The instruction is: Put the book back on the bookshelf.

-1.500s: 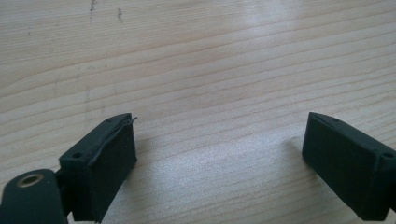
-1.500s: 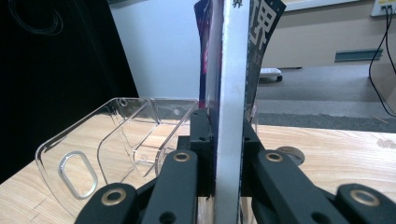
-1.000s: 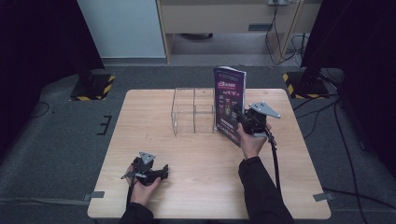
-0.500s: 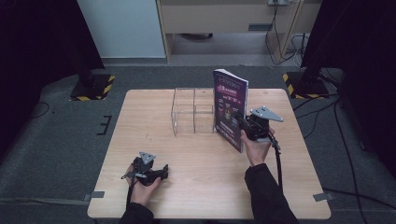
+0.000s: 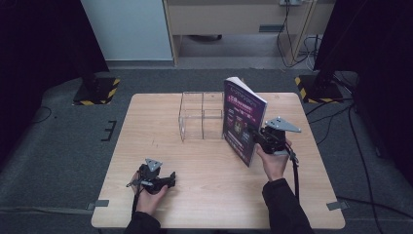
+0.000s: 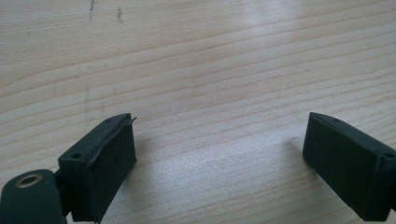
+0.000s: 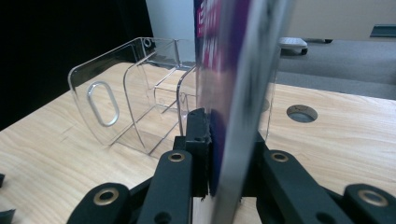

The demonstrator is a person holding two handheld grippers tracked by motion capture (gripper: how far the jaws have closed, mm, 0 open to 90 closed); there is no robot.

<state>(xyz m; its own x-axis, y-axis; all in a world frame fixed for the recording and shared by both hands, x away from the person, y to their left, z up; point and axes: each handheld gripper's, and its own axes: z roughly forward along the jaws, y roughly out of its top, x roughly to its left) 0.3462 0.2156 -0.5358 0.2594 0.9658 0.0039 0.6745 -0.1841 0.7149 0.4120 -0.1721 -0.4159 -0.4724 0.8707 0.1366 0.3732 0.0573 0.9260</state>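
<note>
A: Jaws of right gripper (image 5: 254,134) clenched on the book (image 5: 242,121), held upright w/ lower edge near the counter (image 5: 204,195), just right of the clear organizer (image 5: 200,115).

B: Left gripper (image 5: 165,181)?

A: Jaws released, nothing btwn them, resting low on near counter.

B: Progress?

A: Pickup done, approx. halfway. Book not yet in a compartment; slotting and release remain, by my read.

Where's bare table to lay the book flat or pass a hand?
Widest free patch on the table: left strip beside the clear organizer, ahead of the left gripper. Also the near middle between both hands. Crowded: the right gripper holds the upright book right beside the organizer.
</note>
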